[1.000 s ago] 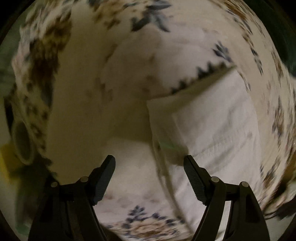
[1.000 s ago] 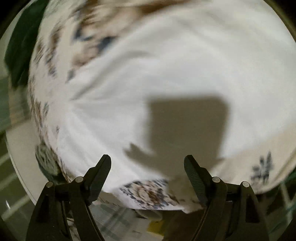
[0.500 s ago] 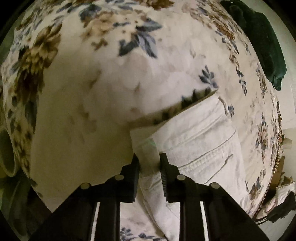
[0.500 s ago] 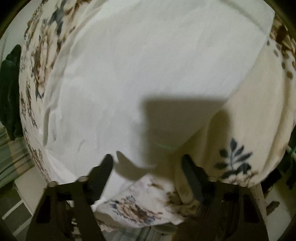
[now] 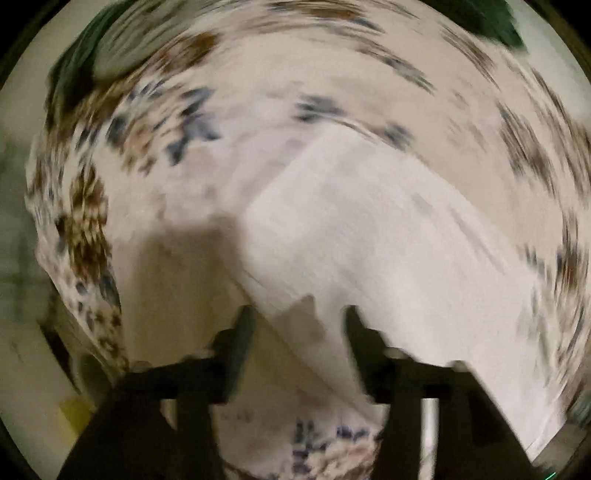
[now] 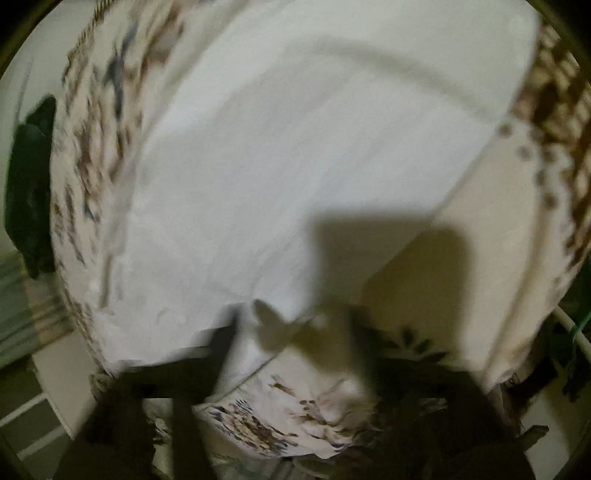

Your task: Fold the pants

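Observation:
White pants point(image 5: 388, 236) lie on a floral cloth; both views are motion-blurred. In the left wrist view my left gripper point(image 5: 299, 325) has its jaws partly apart, with an edge of the pants lying between them; whether they grip it I cannot tell. In the right wrist view the pants point(image 6: 295, 155) fill the middle. My right gripper point(image 6: 291, 325) is open, with a corner of the pants between its jaws. Shadows of the grippers fall on the cloth.
The floral cloth point(image 5: 155, 122) covers a round surface whose edge point(image 6: 70, 229) drops off at the left. A dark green item point(image 6: 29, 184) lies at the far left edge. Another dark green shape point(image 5: 484, 18) sits at the top right.
My left gripper's jaws, shut on the pants' edge half a second ago, now stand wider apart and the view has swung. My right gripper has moved in over the pants' corner.

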A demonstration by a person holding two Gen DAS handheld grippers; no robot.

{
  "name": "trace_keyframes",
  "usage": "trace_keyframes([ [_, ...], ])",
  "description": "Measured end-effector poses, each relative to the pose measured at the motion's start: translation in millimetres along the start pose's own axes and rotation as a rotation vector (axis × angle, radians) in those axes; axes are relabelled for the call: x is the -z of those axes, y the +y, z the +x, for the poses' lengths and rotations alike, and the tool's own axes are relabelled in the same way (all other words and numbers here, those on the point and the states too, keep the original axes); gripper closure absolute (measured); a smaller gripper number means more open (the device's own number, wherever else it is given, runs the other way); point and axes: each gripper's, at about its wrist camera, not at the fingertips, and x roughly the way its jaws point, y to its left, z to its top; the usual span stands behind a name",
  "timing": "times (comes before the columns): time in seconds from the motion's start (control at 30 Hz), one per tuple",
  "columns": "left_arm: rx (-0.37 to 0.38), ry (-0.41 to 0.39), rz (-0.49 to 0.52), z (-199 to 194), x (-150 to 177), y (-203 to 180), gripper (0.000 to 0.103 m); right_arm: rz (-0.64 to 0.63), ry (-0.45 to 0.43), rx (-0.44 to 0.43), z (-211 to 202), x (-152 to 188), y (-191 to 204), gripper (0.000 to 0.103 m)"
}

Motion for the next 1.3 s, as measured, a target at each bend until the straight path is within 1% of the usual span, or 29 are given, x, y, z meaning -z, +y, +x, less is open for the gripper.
trace_keyframes([
  [0.03, 0.002, -0.006, 0.044, -4.9, 7.3, -18.7, 0.027, 0.015, -0.023, -0.02, -9.7, -5.4, -9.9, 0.02],
  [0.1, 0.006, -0.028, 0.15, -17.1, 27.8, -69.6, 0.021, 0.066, -0.084, -0.047, -31.2, -19.5, -36.1, 0.02],
  [0.17, 0.021, -0.046, 0.229, -25.7, 48.0, -114.3, 0.021, 0.112, -0.139, -0.086, -48.8, -32.1, -60.7, 0.02],
  [0.2, 0.035, -0.059, 0.29, -29.7, 64.8, -146.2, 0.021, 0.132, -0.183, -0.11, -60.6, -42.8, -74.8, 0.02],
  [0.27, 0.039, -0.062, 0.376, -27.4, 86.5, -192.6, 0.021, 0.144, -0.249, -0.128, -78.0, -65.0, -100.5, 0.02],
  [0.3, 0.026, -0.052, 0.432, -21.2, 102.5, -223.5, 0.021, 0.143, -0.279, -0.136, -83.2, -75.3, -109.8, 0.02],
  [0.37, 0.001, -0.029, 0.506, -8.6, 126.4, -263.2, 0.021, 0.133, -0.307, -0.138, -86.3, -100.6, -127.2, 0.02],
  [0.4, -0.003, -0.025, 0.565, -0.2, 143.4, -289.0, 0.021, 0.132, -0.304, -0.158, -84.2, -112.7, -133.9, 0.02],
  [0.5, -0.044, -0.035, 0.7, 20.4, 180.1, -332.5, 0.021, 0.123, -0.287, -0.222, -72.3, -136.6, -147.4, 0.02],
  [0.57, -0.083, -0.031, 0.74, 34.3, 191.4, -345.1, 0.021, 0.101, -0.288, -0.291, -67.7, -151.5, -152.5, 0.02],
  [0.6, -0.107, -0.038, 0.743, 40.2, 193.6, -348.5, 0.021, 0.088, -0.304, -0.334, -69.4, -160.1, -155.6, 0.02],
  [0.63, -0.112, -0.039, 0.738, 44.0, 192.9, -349.8, 0.02, 0.081, -0.314, -0.362, -69.8, -164.3, -154.2, 0.02],
  [0.67, -0.112, -0.029, 0.723, 48.5, 190.2, -349.2, 0.017, 0.075, -0.319, -0.384, -70.3, -167.6, -153.4, 0.02],
  [0.7, -0.117, -0.017, 0.696, 52.2, 185.0, -347.3, 0.007, 0.077, -0.33, -0.433, -71.2, -172.5, -152.4, 0.02],
  [0.73, -0.124, -0.009, 0.674, 54.7, 180.6, -344.7, 0.0, 0.082, -0.332, -0.474, -73.1, -178.7, -152.0, 0.021],
  [0.77, -0.112, 0.005, 0.655, 57.6, 176.4, -341.6, 0.0, 0.086, -0.331, -0.509, -73.9, -183.4, -149.5, 0.021],
  [0.8, -0.082, 0.03, 0.626, 61.8, 170.9, -336.8, 0.0, 0.08, -0.326, -0.526, -73.4, -189.0, -145.5, 0.021],
  [0.87, -0.049, 0.049, 0.592, 66.5, 164.7, -331.8, 0.0, 0.064, -0.315, -0.529, -66.9, -198.1, -140.6, 0.021],
  [0.97, -0.03, 0.067, 0.565, 71.3, 159.5, -326.5, 0.0, 0.073, -0.287, -0.548, -52.8, -214.2, -135.6, 0.021],
  [1.03, -0.026, 0.062, 0.56, 72.8, 158.7, -323.3, 0.0, 0.072, -0.28, -0.585, -48.7, -217.0, -129.2, 0.021],
  [1.1, -0.012, 0.051, 0.545, 73.4, 160.4, -319.7, 0.0, 0.051, -0.274, -0.655, -51.5, -221.8, -121.7, 0.021],
  [1.13, -0.009, 0.046, 0.546, 74.3, 162.4, -322.2, 0.0, 0.03, -0.274, -0.662, -53.3, -223.8, -117.6, 0.021],
  [1.2, -0.007, 0.039, 0.541, 75.5, 161.4, -315.6, 0.0, -0.011, -0.265, -0.615, -44.9, -232.5, -103.0, 0.021],
  [1.23, -0.011, 0.035, 0.54, 76.0, 162.3, -312.3, 0.0, -0.016, -0.256, -0.589, -38.1, -238.1, -97.8, 0.026],
  [1.27, -0.016, 0.033, 0.538, 75.2, 163.1, -310.9, 0.0, -0.014, -0.249, -0.576, -34.3, -240.0, -97.4, 0.027],
  [1.3, -0.019, 0.033, 0.534, 73.9, 164.3, -307.9, 0.0, -0.007, -0.245, -0.571, -31.1, -244.8, -94.9, 0.032],
])
